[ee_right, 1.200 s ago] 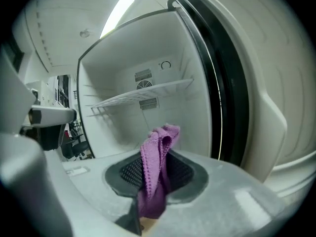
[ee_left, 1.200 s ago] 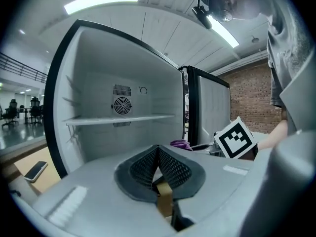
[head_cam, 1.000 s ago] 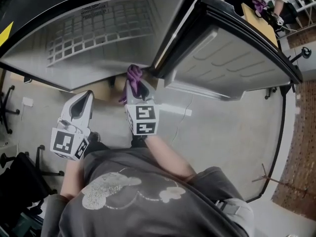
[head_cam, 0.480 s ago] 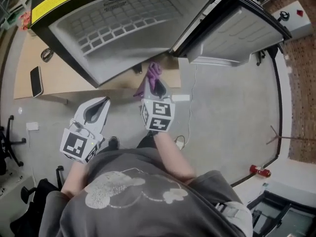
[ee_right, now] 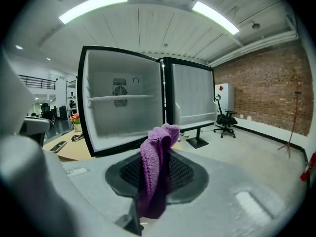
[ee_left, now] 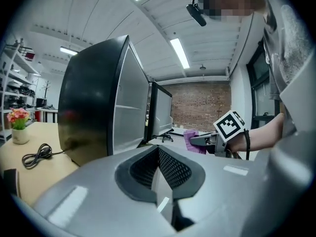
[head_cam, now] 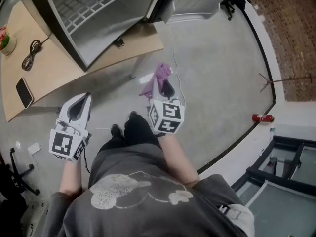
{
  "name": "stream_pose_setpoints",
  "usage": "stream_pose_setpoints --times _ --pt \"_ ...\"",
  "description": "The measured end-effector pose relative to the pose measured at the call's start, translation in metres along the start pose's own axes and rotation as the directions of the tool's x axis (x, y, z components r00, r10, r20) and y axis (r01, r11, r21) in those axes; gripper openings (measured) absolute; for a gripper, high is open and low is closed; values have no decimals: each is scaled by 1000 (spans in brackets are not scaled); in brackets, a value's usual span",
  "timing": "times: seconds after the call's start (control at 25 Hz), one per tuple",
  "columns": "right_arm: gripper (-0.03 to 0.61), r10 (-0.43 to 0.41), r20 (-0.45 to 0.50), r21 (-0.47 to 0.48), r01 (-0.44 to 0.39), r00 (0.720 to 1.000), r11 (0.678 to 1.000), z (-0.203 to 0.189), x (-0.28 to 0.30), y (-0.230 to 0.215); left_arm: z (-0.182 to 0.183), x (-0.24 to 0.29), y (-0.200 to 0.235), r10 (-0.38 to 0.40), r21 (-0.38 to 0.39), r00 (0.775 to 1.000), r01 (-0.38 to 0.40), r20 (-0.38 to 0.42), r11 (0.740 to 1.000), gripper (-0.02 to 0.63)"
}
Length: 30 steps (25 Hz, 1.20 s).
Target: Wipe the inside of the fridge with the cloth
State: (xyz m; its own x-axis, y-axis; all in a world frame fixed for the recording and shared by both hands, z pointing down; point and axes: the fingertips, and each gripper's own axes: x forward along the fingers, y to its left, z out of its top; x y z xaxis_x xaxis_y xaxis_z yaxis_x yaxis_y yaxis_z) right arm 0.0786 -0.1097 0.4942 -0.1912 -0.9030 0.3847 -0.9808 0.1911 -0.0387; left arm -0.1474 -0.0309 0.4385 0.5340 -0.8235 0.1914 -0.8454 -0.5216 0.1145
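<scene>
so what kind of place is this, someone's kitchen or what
Likely an office or lab workspace, not a kitchen: the open fridge sits on a wooden desk, with an office chair and a brick wall nearby.

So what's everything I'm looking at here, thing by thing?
fridge: one, black outside, pale inside, door open, on the table
table: one, light wood
phone: one, dark, on the table
cable: one, black, coiled on the table
flowerpot: one, white, reddish flowers, on the table
office chair: one, black, right of the fridge
canister: one, red, on the floor
cloth: one, purple, in the right gripper
left gripper: grey, shut, empty
right gripper: grey, shut on the cloth
</scene>
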Motion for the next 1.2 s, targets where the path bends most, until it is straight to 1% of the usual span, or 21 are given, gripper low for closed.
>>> stream_pose_setpoints --times 0.16,0.28,0.4,0.56,0.76,0.92,1.0,1.2 --pt "81 -65 -29 16 66 997 998 -16 -25 -24 10 11 -19 -54 15 998 54 11 998 17" --pt "81 -66 -51 37 68 997 997 -30 -37 -27 10 14 -34 -86 9 996 86 16 996 17" --pt "81 -34 -52 38 36 998 999 -37 -49 -23 5 10 -52 -99 10 995 99 16 995 17" --pt "81 9 -29 36 -8 1000 999 -43 -73 -25 -5 -2 -84 -84 21 996 84 -8 996 17" --pt "81 62 5 51 -62 998 997 -54 -127 -41 -6 -26 -143 -68 41 998 68 -8 997 17" --pt "81 154 49 24 -155 987 988 -56 -176 -49 -1 -49 -190 -37 34 999 36 34 999 17" --pt "81 195 67 16 -197 979 980 -58 -199 -50 -3 -62 -209 -20 27 999 19 40 999 17" --pt "81 264 79 -2 -265 961 964 -60 -237 -42 -3 -92 -238 4 39 999 -6 48 999 17"
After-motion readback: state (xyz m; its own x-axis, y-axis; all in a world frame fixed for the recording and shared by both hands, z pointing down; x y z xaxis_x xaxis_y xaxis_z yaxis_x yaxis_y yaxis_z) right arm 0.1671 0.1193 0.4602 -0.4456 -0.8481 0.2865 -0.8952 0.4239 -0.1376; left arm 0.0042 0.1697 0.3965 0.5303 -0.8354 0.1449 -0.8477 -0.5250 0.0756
